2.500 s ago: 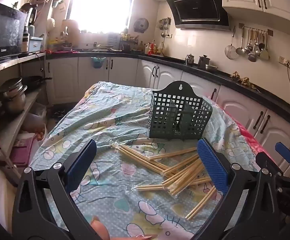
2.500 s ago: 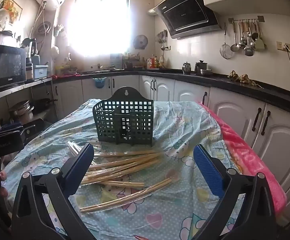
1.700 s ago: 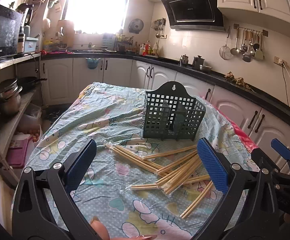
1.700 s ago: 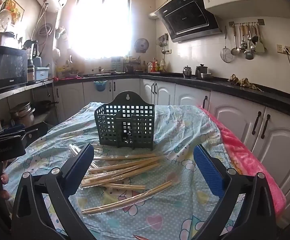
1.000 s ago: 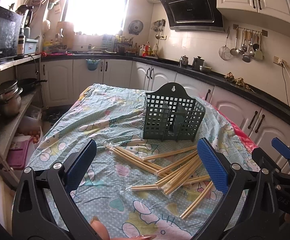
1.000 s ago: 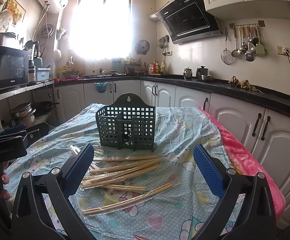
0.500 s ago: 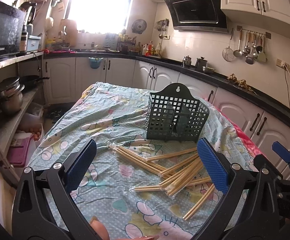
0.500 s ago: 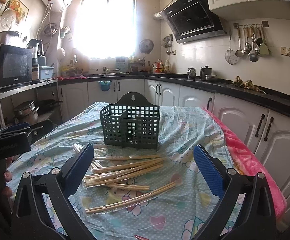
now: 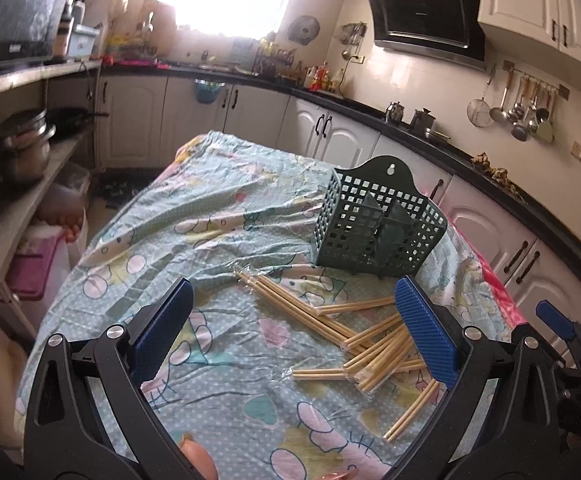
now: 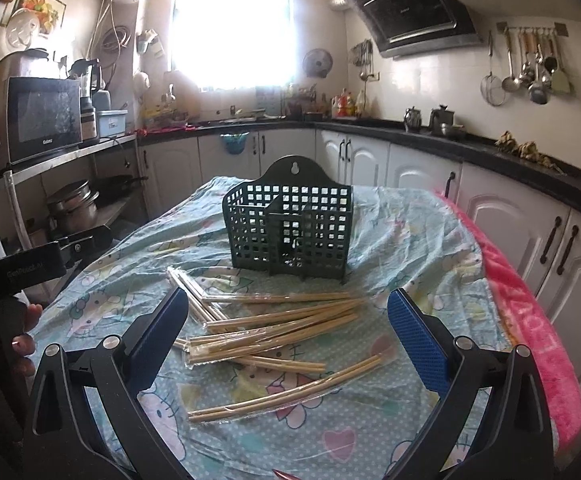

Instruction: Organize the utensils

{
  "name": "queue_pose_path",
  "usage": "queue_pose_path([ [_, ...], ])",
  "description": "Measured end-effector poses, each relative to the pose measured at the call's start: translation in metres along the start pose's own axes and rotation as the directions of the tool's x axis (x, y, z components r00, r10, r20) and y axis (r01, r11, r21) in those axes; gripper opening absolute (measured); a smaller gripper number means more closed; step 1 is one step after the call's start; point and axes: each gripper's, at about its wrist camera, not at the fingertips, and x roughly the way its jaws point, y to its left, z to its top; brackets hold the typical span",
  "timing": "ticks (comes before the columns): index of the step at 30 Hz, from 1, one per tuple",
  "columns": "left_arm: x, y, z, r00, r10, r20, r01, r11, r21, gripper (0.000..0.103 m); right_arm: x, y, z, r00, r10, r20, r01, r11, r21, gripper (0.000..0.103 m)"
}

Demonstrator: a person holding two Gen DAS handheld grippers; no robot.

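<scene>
Lying in a loose scatter at the middle of both views, the chopsticks are what we see first: pale wooden pairs in clear plastic sleeves, crossing one another on the patterned cloth that covers the table. One pair lies apart from the heap, lower in the right wrist view, slanting up toward the right. Just above the scatter stands the dark green utensil basket, upright on the cloth, its grid walls and inner dividers showing and a hanging hole in its raised back plate. In the left wrist view the same basket sits in the upper right of the centre, with the chopsticks fanned out below it.

We hold the left gripper low and level over the near edge of the table, its blue-padded fingers spread wide with nothing between them. A fingertip shows at the bottom edge of that view. The right gripper is posed the same way, spread wide and empty, framing the heap from the bottom of its view. At the left edge of the right wrist view we see a hand wrapped around the black body of the other tool.

A pink blanket runs along the right side of the table.
</scene>
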Motion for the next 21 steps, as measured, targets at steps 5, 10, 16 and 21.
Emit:
queue_pose_path([
  [5,0.014,0.014,0.006,0.999,0.013,-0.046,-0.015,0.999,-0.035,0.093,0.011,-0.007,0.011,1.000,0.015,-0.014,-0.015,1.000,0.003,0.097],
  [10,0.031,0.023,0.013,0.996,0.002,-0.087,-0.008,0.998,-0.062,0.093,0.027,-0.014,0.020,0.999,0.010,-0.042,-0.010,1.000,0.010,0.097],
  [16,0.062,0.031,0.018,0.986,-0.045,-0.162,0.025,0.992,-0.122,0.093,0.054,-0.028,0.025,0.994,-0.008,-0.106,0.010,1.000,0.027,0.097],
  [21,0.085,0.033,0.019,0.974,-0.059,-0.221,0.024,0.987,-0.157,0.086,0.075,-0.047,0.022,0.986,-0.025,-0.167,0.037,0.997,0.069,0.097],
])
